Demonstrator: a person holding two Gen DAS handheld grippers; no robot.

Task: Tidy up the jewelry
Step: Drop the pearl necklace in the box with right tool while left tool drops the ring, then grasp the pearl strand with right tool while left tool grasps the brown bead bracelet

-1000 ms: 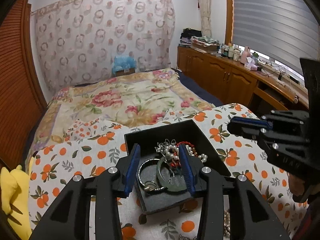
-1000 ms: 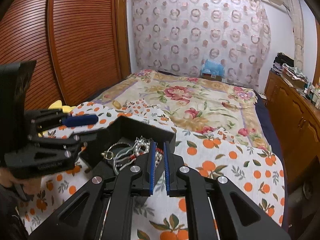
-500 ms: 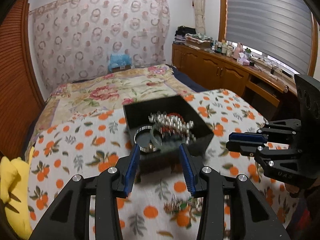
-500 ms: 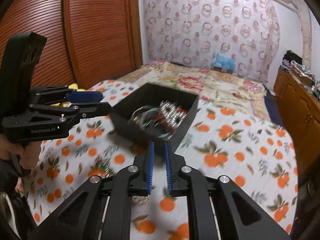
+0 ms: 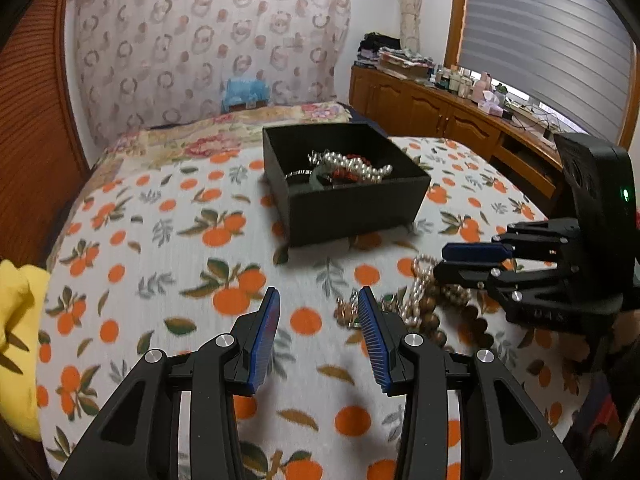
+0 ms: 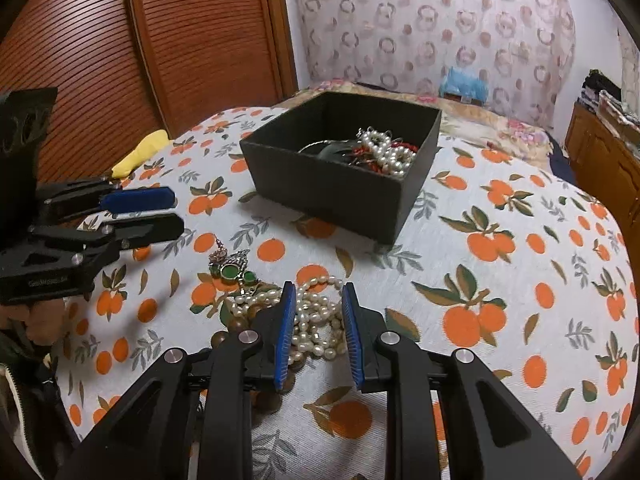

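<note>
- The black box [image 5: 344,184] sits on the orange-print cloth [image 5: 168,248] towards its far side, open at the top.
- Inside it lie a pearl strand [image 6: 386,152], red beads [image 6: 404,146], a green bangle [image 5: 316,176] and a thin metal bangle [image 5: 298,173], all heaped against the far right corner.
- A loose pile of pearls [image 6: 316,320] lies on the cloth near its front edge, with brown beads [image 6: 236,324] touching it on the left.
- Green-stone earrings [image 6: 232,270] lie just beyond that pile.
- The left gripper [image 5: 318,334] hangs over bare cloth, its blue pads spread apart and gripping nothing.
- The right gripper [image 6: 318,334] hovers over the pearls, its pads parted with the pile between them; whether they touch it I cannot tell.
- A second ago the left gripper was right over the box; both have since pulled back towards the front edge.
- The right gripper's pads were nearly together then and have now widened.
</note>
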